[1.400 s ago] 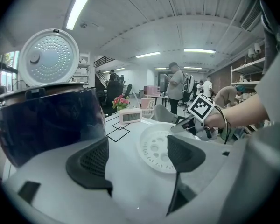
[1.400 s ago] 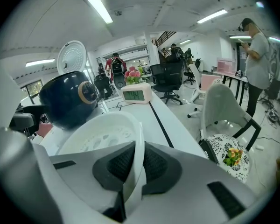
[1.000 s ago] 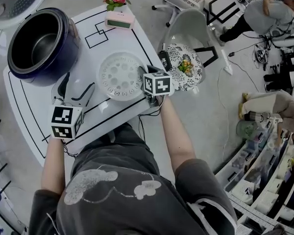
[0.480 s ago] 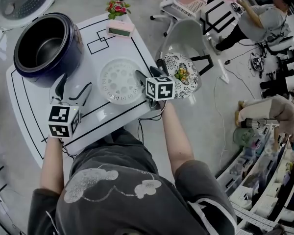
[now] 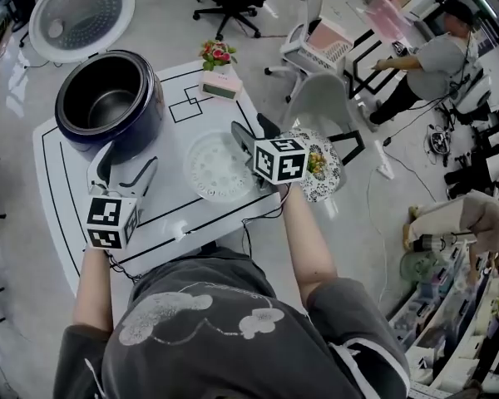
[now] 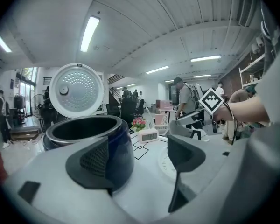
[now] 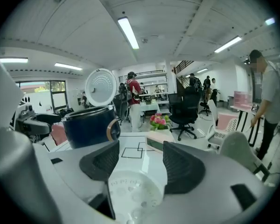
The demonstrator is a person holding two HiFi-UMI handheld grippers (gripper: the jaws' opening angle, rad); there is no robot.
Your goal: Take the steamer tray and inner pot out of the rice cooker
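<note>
The dark blue rice cooker [image 5: 108, 106] stands at the table's far left with its lid [image 5: 81, 15] swung open. The metal inner pot [image 5: 112, 109] sits inside it. The white perforated steamer tray [image 5: 219, 166] lies flat on the table. My right gripper [image 5: 251, 133] hangs open above the tray's right edge, nothing between its jaws; in the right gripper view [image 7: 139, 164] the tray [image 7: 133, 190] shows below them. My left gripper [image 5: 123, 166] is open and empty in front of the cooker; in the left gripper view [image 6: 140, 162] the cooker [image 6: 91, 136] fills the left.
A small digital clock [image 5: 220, 87] and a pot of flowers [image 5: 216, 54] stand at the far edge of the white table [image 5: 66, 173]. A chair with a patterned cushion [image 5: 320, 169] is pushed up on the right. Office chairs and a person [image 5: 437, 56] are beyond.
My right gripper has opened, left the steamer tray's rim and risen. My left gripper has lifted a little too. The tray stays flat on the table.
</note>
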